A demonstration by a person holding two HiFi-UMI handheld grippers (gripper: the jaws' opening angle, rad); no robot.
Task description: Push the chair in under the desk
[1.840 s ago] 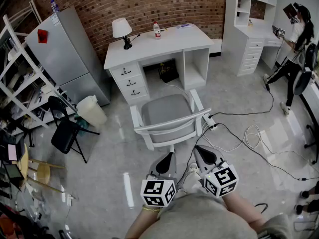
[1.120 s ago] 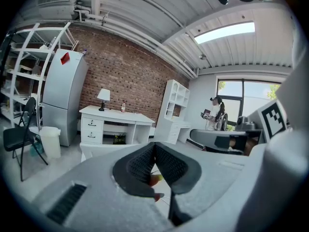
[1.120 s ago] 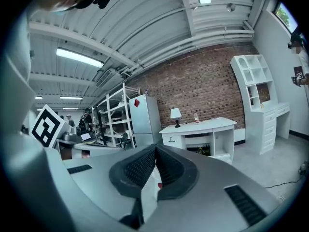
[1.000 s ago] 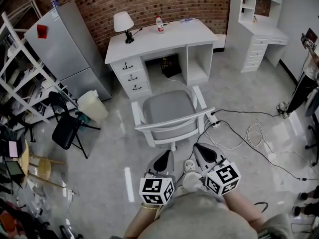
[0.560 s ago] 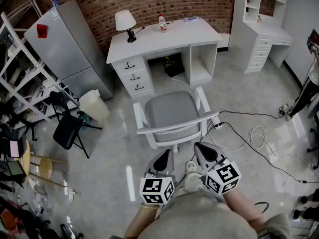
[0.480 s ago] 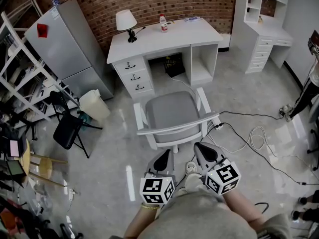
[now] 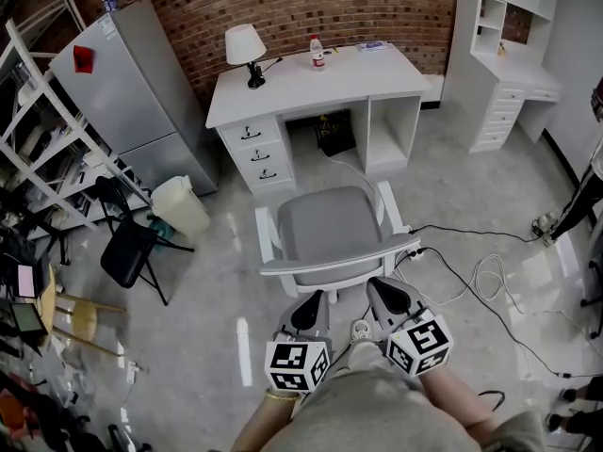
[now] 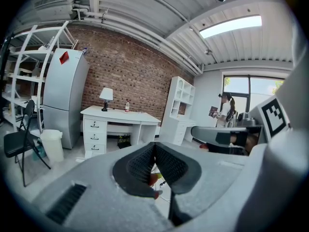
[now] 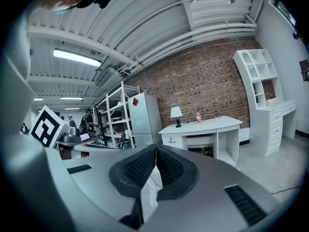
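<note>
Cables (image 7: 479,273) at centre right could snag the chair's (image 7: 325,226) legs; uneven pressure from the clenched, empty left gripper (image 7: 310,301) and right gripper (image 7: 385,291) could skew it past the desk (image 7: 316,81).

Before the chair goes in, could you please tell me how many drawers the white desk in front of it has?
3, stacked at the left of the white desk in the head view: top drawer, middle drawer, bottom drawer. None seem hidden.

Overhead plus tool-level views, shared desk (image 7: 358,72)
</note>
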